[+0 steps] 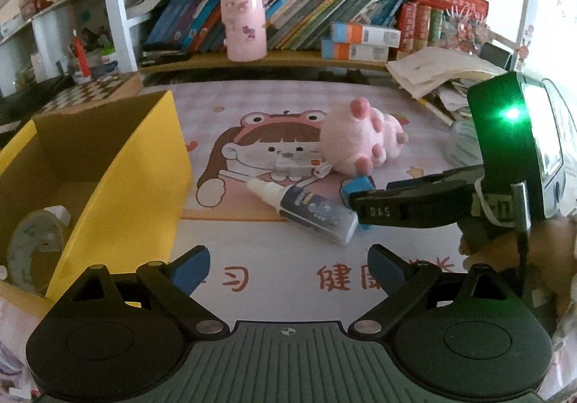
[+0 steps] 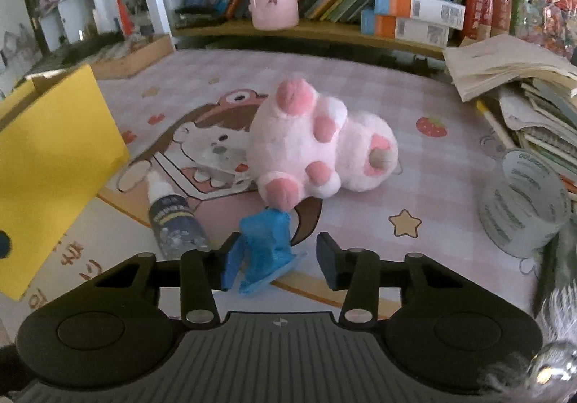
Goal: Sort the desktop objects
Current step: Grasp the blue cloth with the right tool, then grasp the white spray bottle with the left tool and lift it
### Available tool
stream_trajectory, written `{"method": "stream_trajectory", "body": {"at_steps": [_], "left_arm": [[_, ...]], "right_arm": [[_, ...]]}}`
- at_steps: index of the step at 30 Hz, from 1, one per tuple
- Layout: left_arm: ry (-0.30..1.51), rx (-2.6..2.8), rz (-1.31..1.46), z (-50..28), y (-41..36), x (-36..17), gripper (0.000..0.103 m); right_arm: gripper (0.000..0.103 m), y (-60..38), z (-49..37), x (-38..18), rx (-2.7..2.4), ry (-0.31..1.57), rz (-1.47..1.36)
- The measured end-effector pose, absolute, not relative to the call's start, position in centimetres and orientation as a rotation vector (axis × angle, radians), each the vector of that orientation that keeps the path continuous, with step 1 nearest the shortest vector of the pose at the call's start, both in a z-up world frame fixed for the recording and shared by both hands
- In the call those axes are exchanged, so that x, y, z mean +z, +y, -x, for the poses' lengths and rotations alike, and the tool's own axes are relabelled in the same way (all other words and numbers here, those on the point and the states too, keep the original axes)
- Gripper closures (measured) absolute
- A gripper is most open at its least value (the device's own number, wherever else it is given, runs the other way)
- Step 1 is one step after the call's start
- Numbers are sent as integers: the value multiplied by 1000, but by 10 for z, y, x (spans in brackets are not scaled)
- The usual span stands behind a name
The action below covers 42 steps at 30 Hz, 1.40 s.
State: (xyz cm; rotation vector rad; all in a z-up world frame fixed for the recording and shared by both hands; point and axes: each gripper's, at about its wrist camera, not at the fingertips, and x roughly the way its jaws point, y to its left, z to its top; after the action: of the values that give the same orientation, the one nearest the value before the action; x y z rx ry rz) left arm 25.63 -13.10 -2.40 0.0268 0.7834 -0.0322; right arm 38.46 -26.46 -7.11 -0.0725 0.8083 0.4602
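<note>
Closing in: we have the right gripper [image 2: 276, 264] down at the small blue object [image 2: 265, 246], the piece nearest us on the desk mat [image 2: 450, 244].
Landmark: the pink plush toy [image 2: 317, 147], lying mid-mat.
Target place: blue object sits just in front of the plush's near foot, tip almost touching it, with the spray bottle [image 2: 173, 219] just to its left.
Key relation: blue object lies between the right gripper's fingers but off centre, against the left blue pad [image 2: 232, 267]; a clear gap remains to the right pad [image 2: 330, 264].
Long axis: roughly along our pointing line, from the plush's foot toward the gripper, leaning a little left.
Right tool state: jaws narrowed but not clamped; one pad at the object, the other apart from it. We judge no grip yet.
Left tool state: left gripper [image 1: 288, 273] wide, nothing between the fingers.
Nearer hand: right, clearly; the left hangs well short of the plush, beside the yellow cardboard box [image 1: 119, 186].
Drop-off guess: that box, left of the plush, a tape roll [image 1: 32, 251] already inside.
Risk: with the object off centre, closing may push it sideways toward the bottle.
</note>
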Motion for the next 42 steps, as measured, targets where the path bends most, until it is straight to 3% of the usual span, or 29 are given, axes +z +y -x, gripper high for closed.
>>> {"method": "stream_trajectory", "body": {"at_steps": [4, 10, 20, 25, 29, 35, 37, 39, 42], "left_arm": [[788, -41, -11, -261, -134, -25, 7], [776, -54, -5, -271, -140, -26, 7], [806, 27, 73, -318, -138, -44, 10], [873, 76, 190, -342, -131, -60, 27], [889, 83, 206, -351, -135, -69, 31], [881, 41, 153, -351, -148, -68, 46], [899, 15, 147, -351, -150, -70, 63], [919, -1, 139, -348, -152, -74, 69], [909, -22, 99, -342, -154, -74, 71]], "right_arm": [[72, -263, -384, -74, 491, 801, 89], [77, -266, -379, -74, 501, 781, 142], [78, -319, -355, -74, 348, 798, 74], [78, -324, -336, -73, 357, 819, 58], [77, -323, -325, -73, 374, 822, 68], [77, -326, -321, -73, 374, 821, 64], [77, -325, -320, -73, 374, 819, 65], [76, -324, -321, -74, 372, 818, 68], [75, -324, -321, -75, 371, 820, 71]]}}
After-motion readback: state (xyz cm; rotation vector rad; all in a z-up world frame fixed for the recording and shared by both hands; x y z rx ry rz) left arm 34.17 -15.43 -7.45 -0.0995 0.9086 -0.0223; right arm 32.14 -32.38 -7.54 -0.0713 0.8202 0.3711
